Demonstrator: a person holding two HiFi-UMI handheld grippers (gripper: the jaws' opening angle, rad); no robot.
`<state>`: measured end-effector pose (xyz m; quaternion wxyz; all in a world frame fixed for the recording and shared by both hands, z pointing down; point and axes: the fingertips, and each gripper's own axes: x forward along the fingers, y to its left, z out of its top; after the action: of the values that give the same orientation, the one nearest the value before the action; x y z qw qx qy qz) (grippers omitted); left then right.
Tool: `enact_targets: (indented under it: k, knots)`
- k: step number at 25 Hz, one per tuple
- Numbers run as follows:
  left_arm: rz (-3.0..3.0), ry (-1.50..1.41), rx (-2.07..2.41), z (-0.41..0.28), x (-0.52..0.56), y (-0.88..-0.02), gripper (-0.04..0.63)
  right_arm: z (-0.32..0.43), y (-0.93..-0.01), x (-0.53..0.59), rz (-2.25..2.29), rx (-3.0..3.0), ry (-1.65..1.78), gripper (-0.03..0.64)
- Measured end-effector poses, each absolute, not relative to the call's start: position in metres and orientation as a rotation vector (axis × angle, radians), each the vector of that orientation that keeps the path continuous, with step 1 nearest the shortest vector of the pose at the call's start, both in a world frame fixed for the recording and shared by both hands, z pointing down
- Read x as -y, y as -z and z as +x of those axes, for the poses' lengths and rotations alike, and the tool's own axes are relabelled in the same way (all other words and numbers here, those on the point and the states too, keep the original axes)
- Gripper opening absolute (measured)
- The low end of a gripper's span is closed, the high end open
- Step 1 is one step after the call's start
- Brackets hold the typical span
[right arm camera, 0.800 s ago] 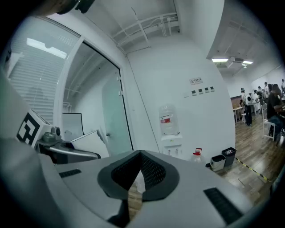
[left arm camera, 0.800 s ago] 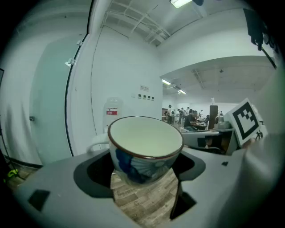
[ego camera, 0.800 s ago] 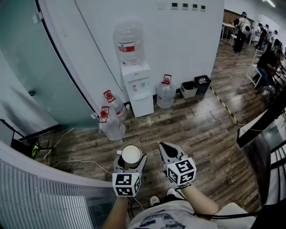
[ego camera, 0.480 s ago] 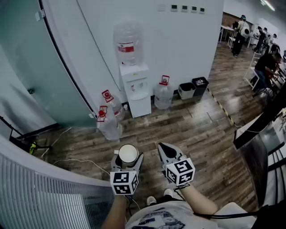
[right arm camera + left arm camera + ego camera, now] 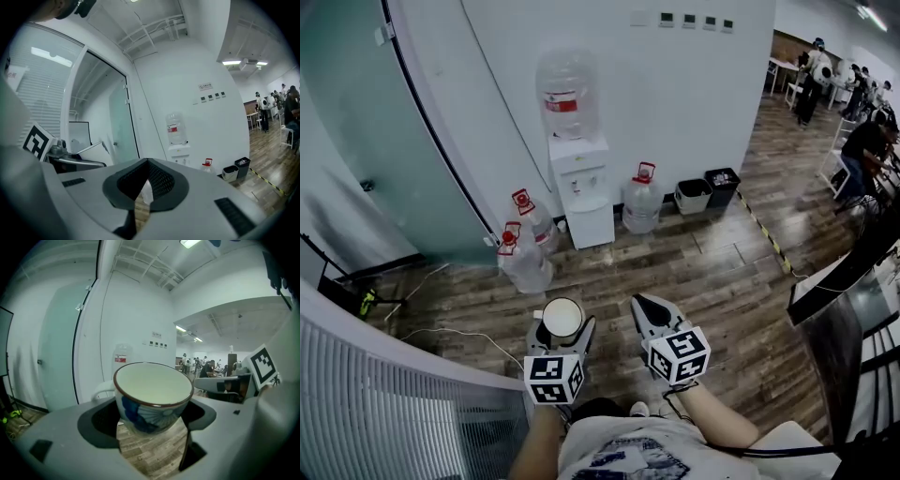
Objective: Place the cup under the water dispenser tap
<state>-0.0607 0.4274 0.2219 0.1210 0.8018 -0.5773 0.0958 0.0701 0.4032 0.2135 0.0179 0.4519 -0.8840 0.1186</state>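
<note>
A white cup with a brown rim and blue pattern sits upright between the jaws of my left gripper, held in the air above the wooden floor. The left gripper view shows the cup empty, with the pads of the left gripper against its sides. My right gripper hangs beside it, jaws meeting at a point with nothing in them; in its own view the right gripper is likewise closed. The white water dispenser, with a large bottle on top, stands against the far wall, well ahead of both grippers.
Spare water jugs stand on the floor on either side of the dispenser, and two bins to its right. A glass partition runs along the left. A cable lies on the floor. A dark table edge and people are at the right.
The left gripper with the cup has drifted slightly left in the head view. The right gripper and the dispenser sit almost where they were.
</note>
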Motion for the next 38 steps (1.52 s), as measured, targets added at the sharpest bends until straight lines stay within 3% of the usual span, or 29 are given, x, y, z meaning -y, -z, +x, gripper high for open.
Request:
enact_targets:
  k: [15,28,38]
  knots:
    - [2.364,-0.325,1.643,-0.056,-0.335,-0.238,0.428,0.071,-0.238,-0.318,1.412,2.730,-0.434,0.021]
    - [2.367,-0.312,1.609,-0.137,-0.149,-0.242,0.428,-0.014,-0.241,-0.130,1.389,2.698,-0.432,0.020]
    - [2.398,-0.321,1.526,-0.175,-0.061,-0.252,0.428,-0.047,-0.245,-0.047,1.482,2.643,-0.456,0.021]
